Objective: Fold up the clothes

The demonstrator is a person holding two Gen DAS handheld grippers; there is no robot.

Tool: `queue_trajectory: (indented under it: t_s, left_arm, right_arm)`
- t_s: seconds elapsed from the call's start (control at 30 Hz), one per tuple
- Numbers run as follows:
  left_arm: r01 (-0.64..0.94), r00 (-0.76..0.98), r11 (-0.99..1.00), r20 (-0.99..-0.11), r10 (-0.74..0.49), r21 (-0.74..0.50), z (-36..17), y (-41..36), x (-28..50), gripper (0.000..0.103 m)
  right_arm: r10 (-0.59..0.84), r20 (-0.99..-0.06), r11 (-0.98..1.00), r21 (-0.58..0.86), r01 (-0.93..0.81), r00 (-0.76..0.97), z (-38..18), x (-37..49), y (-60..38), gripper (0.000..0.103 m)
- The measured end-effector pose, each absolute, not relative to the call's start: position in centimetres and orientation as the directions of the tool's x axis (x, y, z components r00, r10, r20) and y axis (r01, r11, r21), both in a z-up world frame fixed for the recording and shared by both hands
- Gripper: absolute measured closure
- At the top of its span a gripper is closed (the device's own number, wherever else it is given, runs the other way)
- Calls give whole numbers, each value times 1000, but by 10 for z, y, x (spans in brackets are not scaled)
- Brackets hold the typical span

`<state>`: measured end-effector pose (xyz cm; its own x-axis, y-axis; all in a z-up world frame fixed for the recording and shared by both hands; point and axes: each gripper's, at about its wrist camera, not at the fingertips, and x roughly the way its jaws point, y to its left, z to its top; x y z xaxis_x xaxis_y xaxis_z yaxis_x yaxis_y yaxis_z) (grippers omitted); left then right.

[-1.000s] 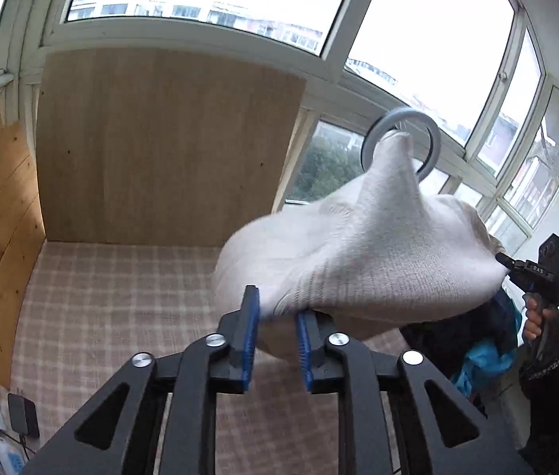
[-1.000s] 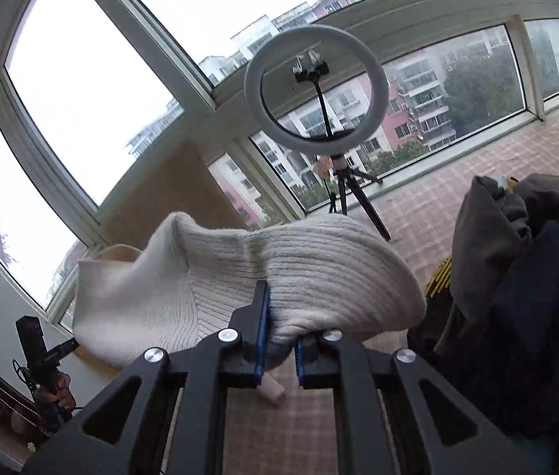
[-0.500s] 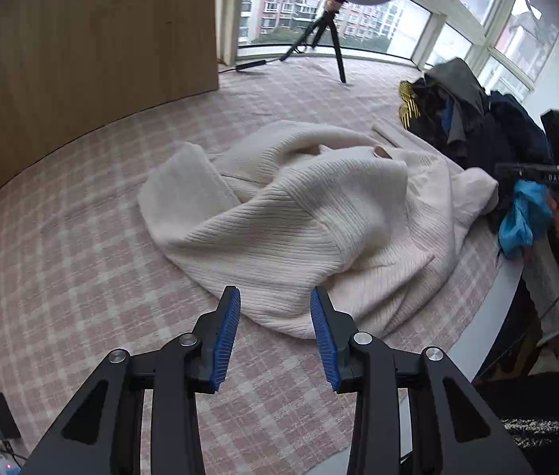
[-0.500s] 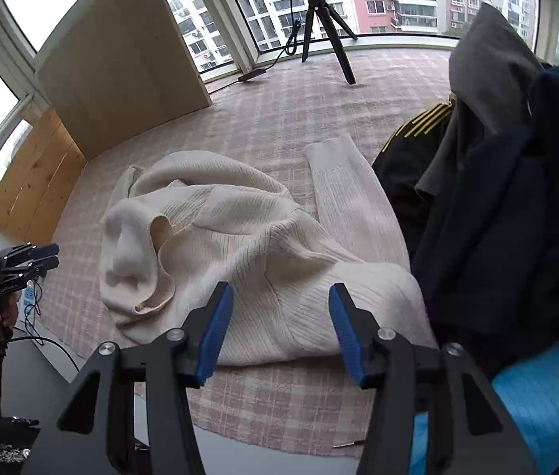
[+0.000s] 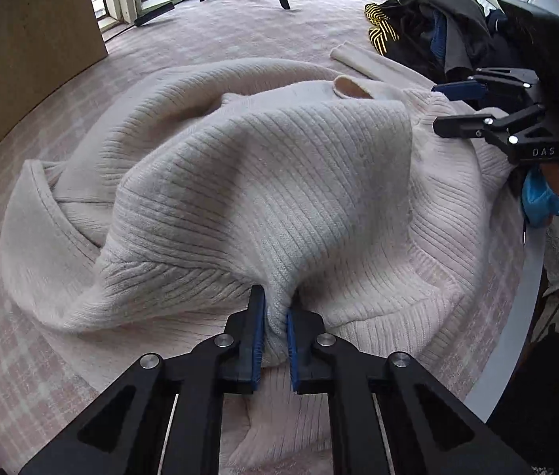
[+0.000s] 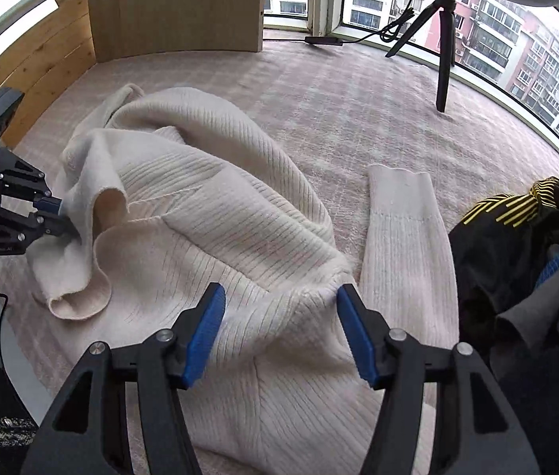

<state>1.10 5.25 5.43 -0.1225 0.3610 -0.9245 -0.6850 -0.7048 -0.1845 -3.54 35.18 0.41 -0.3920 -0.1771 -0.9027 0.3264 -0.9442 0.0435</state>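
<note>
A cream ribbed knit sweater (image 5: 263, 182) lies crumpled on the pink checked table cover (image 5: 42, 356). My left gripper (image 5: 275, 316) is shut on a fold of the sweater at its near edge; it also shows at the left of the right wrist view (image 6: 56, 217), pinching the fabric. My right gripper (image 6: 279, 312) is open just above the sweater (image 6: 208, 237), its blue pads either side of a ridge of knit. It also shows in the left wrist view (image 5: 443, 105), open over the sweater's right side. One sleeve (image 6: 402, 229) lies flat toward the far side.
A pile of dark clothes (image 6: 525, 261) with a yellow-striped piece (image 5: 378, 27) lies at the right. A blue cloth (image 5: 540, 198) sits near the table's right edge. A tripod (image 6: 443, 47) stands at the back by the windows. A wooden panel (image 6: 176, 4) stands at the back left.
The sweater went from held up in both grippers to lying on the table, both grippers open. Now my left gripper has shut on its near fold and my right gripper has dropped close over it.
</note>
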Motion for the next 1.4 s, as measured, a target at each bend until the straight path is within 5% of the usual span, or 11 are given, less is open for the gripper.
queue_trajectory:
  t_s: [0.03, 0.3, 0.47, 0.6, 0.7, 0.9, 0.97, 1.07, 1.33, 1.37, 1.4]
  left_arm:
    - [-676, -120, -708, -918, 377, -203, 61, 46, 9, 95]
    - [-576, -260, -771, -833, 489, -273, 179, -14, -45, 91]
    - [-443, -461, -896, -859, 225, 3, 170, -1, -128, 74]
    - [-562, -402, -827, -861, 311, -36, 159, 10, -116, 68]
    - [-684, -382, -727, -879, 286, 60, 144, 38, -98, 58]
    - [-807, -383, -535, -912, 151, 250, 96, 82, -92, 48]
    - [-815, -317, -545, -940, 129, 199, 78, 80, -102, 54]
    - [-790, -197, -611, -962, 188, 43, 70, 65, -112, 96]
    - [-728, -213, -683, -930, 298, -52, 108, 36, -125, 96]
    - [-722, -232, -691, -931, 282, -29, 108, 37, -130, 95]
    - [-716, -251, -698, -931, 266, -6, 107, 37, -134, 88]
  right_arm:
    - [-195, -906, -943, 68, 325, -377, 4, -36, 354, 94]
    - [-442, -757, -896, 356, 264, -481, 73, -30, 407, 94]
    - [-134, -868, -990, 140, 24, -478, 53, -75, 431, 85]
    - [-157, -866, -988, 142, 67, -475, 46, -77, 432, 78]
    - [-192, -854, -979, 134, 152, -483, 46, -79, 423, 60]
    - [-206, -878, -959, 93, 269, -432, 31, -100, 408, 54]
    - [-216, -889, -954, 103, 283, -404, 22, -106, 409, 51]
    - [-218, -913, -951, 119, 287, -344, 4, -114, 413, 49]
    - [-159, -938, -917, 25, 398, -308, -17, -126, 395, 49]
    - [-147, -940, -912, 8, 410, -309, -19, -128, 392, 53]
    - [-153, -937, -916, 15, 402, -314, -16, -130, 394, 80]
